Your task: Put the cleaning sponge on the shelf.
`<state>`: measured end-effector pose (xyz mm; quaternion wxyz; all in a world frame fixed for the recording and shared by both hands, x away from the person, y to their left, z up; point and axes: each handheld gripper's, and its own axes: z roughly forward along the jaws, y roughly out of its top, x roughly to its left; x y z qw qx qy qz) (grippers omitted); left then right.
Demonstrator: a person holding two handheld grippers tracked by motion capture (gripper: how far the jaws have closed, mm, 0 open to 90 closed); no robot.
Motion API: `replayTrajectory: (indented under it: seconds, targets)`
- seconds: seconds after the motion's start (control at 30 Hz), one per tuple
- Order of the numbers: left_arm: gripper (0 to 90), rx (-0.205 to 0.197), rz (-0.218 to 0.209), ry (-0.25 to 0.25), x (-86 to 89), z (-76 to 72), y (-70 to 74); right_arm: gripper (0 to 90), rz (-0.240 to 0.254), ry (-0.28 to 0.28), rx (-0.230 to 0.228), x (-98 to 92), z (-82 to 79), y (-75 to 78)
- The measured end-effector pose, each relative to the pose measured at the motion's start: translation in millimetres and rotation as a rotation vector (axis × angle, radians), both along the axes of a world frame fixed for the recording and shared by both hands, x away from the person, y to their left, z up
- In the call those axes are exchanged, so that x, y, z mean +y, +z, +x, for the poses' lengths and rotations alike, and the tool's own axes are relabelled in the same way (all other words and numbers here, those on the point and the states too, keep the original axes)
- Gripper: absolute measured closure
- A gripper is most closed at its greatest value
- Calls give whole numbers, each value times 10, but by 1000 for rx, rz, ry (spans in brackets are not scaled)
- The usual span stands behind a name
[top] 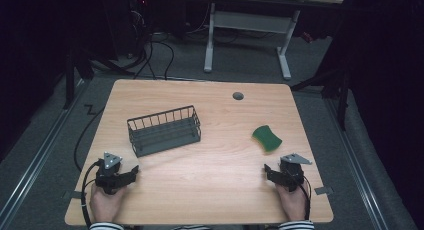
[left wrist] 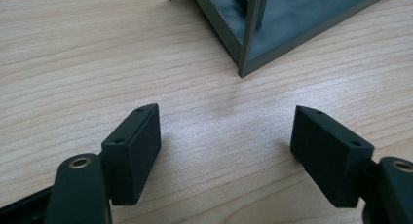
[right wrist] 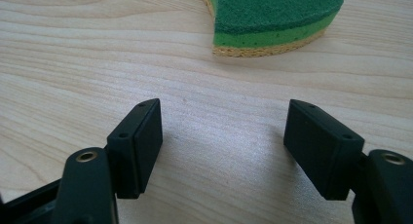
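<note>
A dark wire basket stands left of the middle of the wooden table. A green sponge with a yellow underside lies flat to the right. My left gripper rests near the front left edge, open and empty; the left gripper view has it low over bare wood, a corner of the basket just ahead. My right gripper rests near the front right, open and empty. The right gripper view puts it a short way before the sponge.
A grey round cap sits in the table's far edge area. Behind the table stand a white desk frame and loose cables on the floor. Bare wood stretches between the two grippers and between basket and sponge.
</note>
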<state>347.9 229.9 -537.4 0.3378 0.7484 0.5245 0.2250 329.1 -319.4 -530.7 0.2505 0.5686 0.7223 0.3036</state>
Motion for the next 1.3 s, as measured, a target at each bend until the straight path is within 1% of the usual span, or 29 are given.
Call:
replayTrajectory:
  seconds: [0.17,0.8,1.3]
  targets:
    - [273,0,0,0,0,0,0,289,2,8,1,-4,1,0]
    - [273,0,0,3,-3,0,0,287,1,8,3,1,1,0]
    - [273,0,1,10,-8,-5,1,286,0,19,3,-8,3,1]
